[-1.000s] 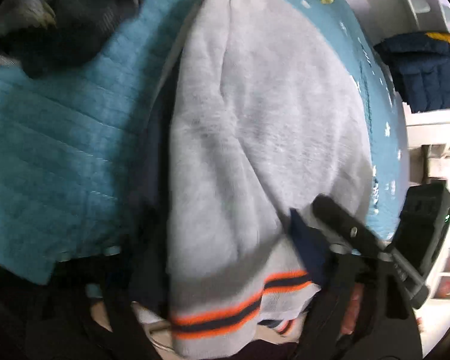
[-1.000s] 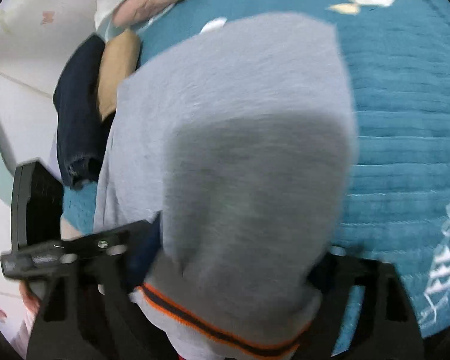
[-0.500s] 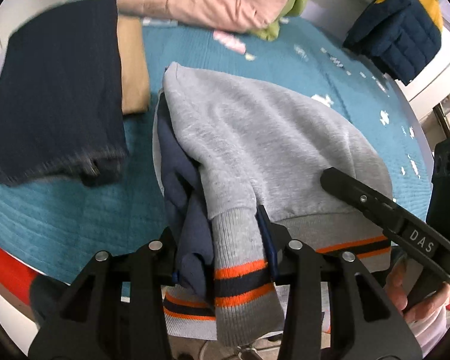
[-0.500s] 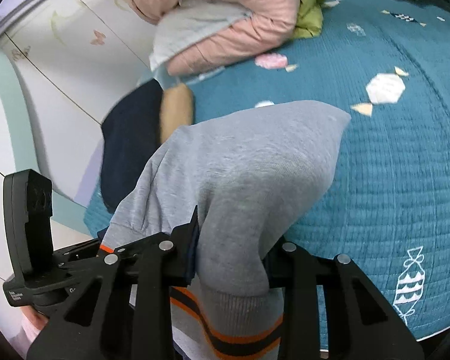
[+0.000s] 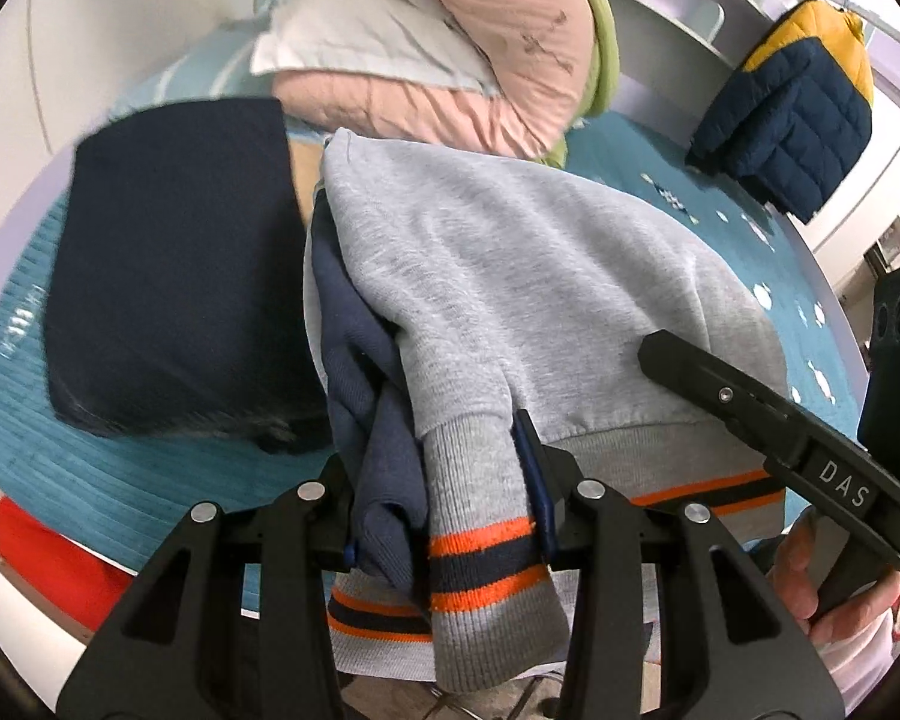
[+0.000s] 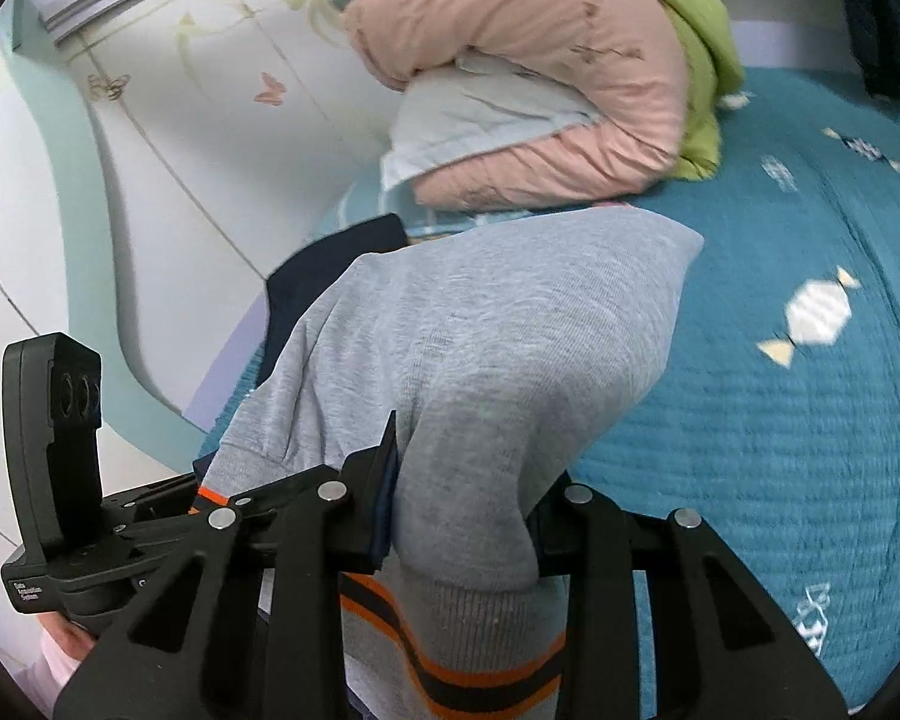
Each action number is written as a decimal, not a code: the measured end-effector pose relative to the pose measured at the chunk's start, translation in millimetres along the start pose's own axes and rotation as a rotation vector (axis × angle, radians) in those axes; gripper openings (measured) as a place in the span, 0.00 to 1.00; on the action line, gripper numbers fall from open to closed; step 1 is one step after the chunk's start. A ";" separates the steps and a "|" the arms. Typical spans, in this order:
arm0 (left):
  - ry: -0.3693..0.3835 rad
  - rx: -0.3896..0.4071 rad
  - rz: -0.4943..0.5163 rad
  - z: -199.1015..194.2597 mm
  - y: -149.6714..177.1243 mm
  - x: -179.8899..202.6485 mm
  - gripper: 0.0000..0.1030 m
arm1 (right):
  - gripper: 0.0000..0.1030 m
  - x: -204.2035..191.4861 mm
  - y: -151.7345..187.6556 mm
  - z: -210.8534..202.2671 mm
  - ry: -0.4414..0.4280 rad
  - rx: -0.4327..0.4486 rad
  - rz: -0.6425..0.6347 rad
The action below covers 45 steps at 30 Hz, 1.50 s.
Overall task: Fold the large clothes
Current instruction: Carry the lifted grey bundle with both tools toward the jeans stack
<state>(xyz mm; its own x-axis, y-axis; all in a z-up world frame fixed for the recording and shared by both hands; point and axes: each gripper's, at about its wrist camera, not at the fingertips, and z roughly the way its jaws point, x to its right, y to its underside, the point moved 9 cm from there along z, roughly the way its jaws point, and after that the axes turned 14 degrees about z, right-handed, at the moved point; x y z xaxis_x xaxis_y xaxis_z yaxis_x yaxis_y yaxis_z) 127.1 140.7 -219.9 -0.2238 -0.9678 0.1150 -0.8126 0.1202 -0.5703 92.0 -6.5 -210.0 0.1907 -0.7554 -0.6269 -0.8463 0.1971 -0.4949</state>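
Note:
A folded grey sweatshirt (image 5: 510,276) with an orange and navy striped hem and a navy lining hangs between both grippers above the teal bed cover (image 5: 36,438). My left gripper (image 5: 444,480) is shut on its ribbed hem at one corner. My right gripper (image 6: 462,498) is shut on the hem at the other corner; the sweatshirt (image 6: 480,348) drapes forward over the bed (image 6: 780,450). The right gripper also shows in the left wrist view (image 5: 768,420), and the left gripper in the right wrist view (image 6: 90,552).
A folded navy garment (image 5: 168,276) lies on the bed to the left, over a tan one. A rolled pink and green quilt (image 5: 480,60) with a pale pillow lies at the head. A navy and yellow puffer jacket (image 5: 792,114) hangs at the right. A pale wall panel (image 6: 120,150) lies left.
Both grippers have risen and tilted up with the sweatshirt, so the quilt and wall have come into view. Both stay shut on the hem.

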 end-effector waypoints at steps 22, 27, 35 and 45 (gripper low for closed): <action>-0.305 0.156 -0.125 -88.0 -75.5 -199.5 0.39 | 0.30 -201.4 -67.0 126.8 -0.184 -0.019 -0.266; -0.295 0.077 -0.169 -37.4 -61.6 -246.4 0.39 | 0.30 -195.9 -55.9 189.2 -0.106 -0.078 -0.291; -0.269 -0.076 -0.231 69.9 -9.3 -296.5 0.41 | 0.36 -133.8 -16.7 277.2 0.016 -0.204 -0.216; -0.192 -0.072 -0.284 74.6 9.6 -321.7 0.62 | 0.44 -136.2 -7.3 268.6 0.071 -0.185 -0.249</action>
<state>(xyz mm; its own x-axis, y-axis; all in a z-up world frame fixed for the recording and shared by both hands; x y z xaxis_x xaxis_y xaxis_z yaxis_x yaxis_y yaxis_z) 231.5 436.7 -323.0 0.1168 -0.9880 0.1016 -0.8651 -0.1514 -0.4783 205.8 262.8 -282.6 0.3736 -0.8092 -0.4534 -0.8552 -0.1112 -0.5062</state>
